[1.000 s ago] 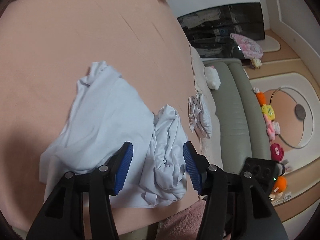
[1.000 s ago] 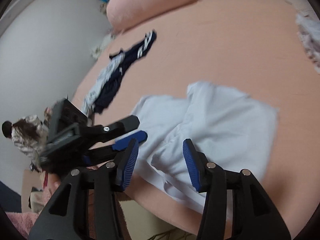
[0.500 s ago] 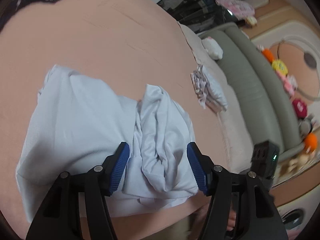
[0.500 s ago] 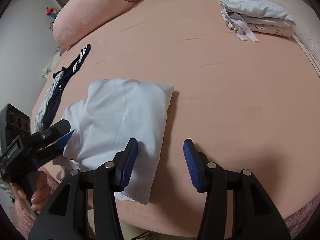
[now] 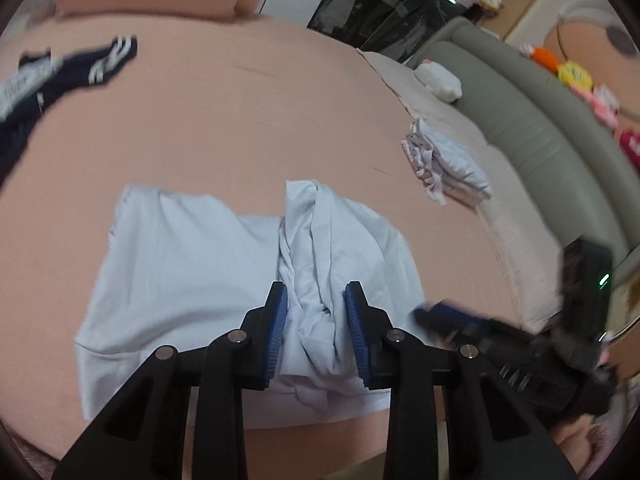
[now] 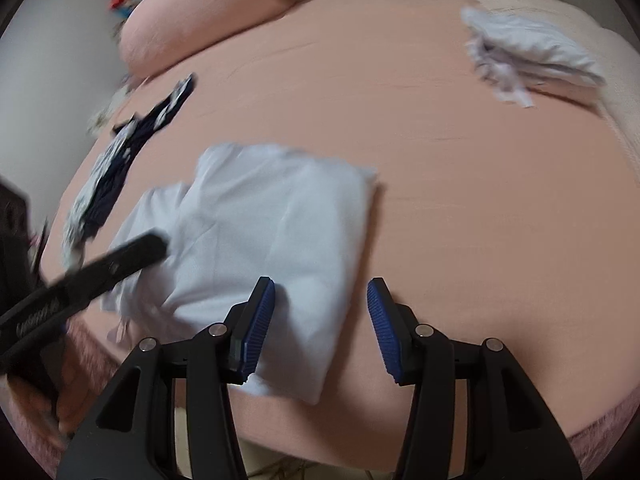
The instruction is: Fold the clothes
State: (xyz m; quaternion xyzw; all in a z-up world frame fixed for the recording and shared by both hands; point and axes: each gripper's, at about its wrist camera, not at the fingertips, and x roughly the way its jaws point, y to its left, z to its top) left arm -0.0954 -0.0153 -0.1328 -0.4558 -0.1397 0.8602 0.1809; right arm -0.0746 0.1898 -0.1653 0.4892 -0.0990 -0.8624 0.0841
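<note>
Left gripper point(image 5: 316, 332): the blue pads are seen closing in on a bunched ridge of fabric; the ridge fills the narrow gap, but a firm pinch cannot be confirmed.
Right gripper point(image 6: 322, 326): the jaws are held spread, with nothing between them; the left pad is positioned over the near corner of the cloth, the right pad over bare sheet.
Light blue garment point(image 6: 272, 236): laid on the near part of the bed, partly folded; a flat panel is seen on one side and a crumpled ridge point(image 5: 316, 264) on the other.
Bed sheet point(image 5: 224, 136): a peach surface by which all the clothing is carried.
Folded pile point(image 5: 448, 168): pale items are stacked near the bed's right edge, well apart from the garment.
Dark striped garment point(image 5: 76, 76): left unfolded at the far left.
Pink pillow point(image 6: 208, 20): located at the head of the bed.
Grey sofa point(image 5: 520, 112): located beyond the right edge.
</note>
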